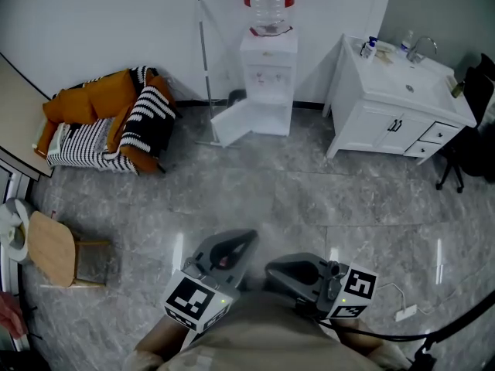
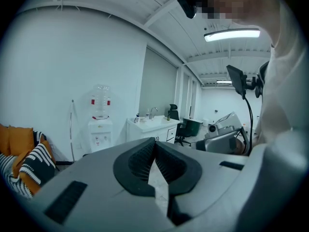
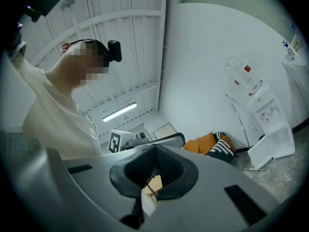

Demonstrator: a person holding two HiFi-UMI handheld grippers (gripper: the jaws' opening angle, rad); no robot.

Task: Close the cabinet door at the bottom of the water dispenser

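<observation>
The white water dispenser [image 1: 267, 83] stands against the far wall with a clear bottle [image 1: 268, 2] on top. Its bottom cabinet door [image 1: 232, 122] hangs open, swung out to the left over the floor. Both grippers are held close to my body, far short of the dispenser. My left gripper [image 1: 246, 239] is shut with nothing between its jaws, and so is my right gripper [image 1: 274, 271]. The left gripper view has the dispenser [image 2: 100, 129] small beyond the shut left gripper [image 2: 154, 142]. In the right gripper view the dispenser [image 3: 268, 112] and its open door [image 3: 273, 146] lie at the right.
A sofa [image 1: 108, 122] with orange and striped cushions sits at the back left. A mop [image 1: 205, 68] leans beside the dispenser. A white sink cabinet [image 1: 394, 107] and a black office chair [image 1: 472, 137] stand at the right. A wooden chair [image 1: 54, 250] is near left; a cable [image 1: 402, 311] trails near right.
</observation>
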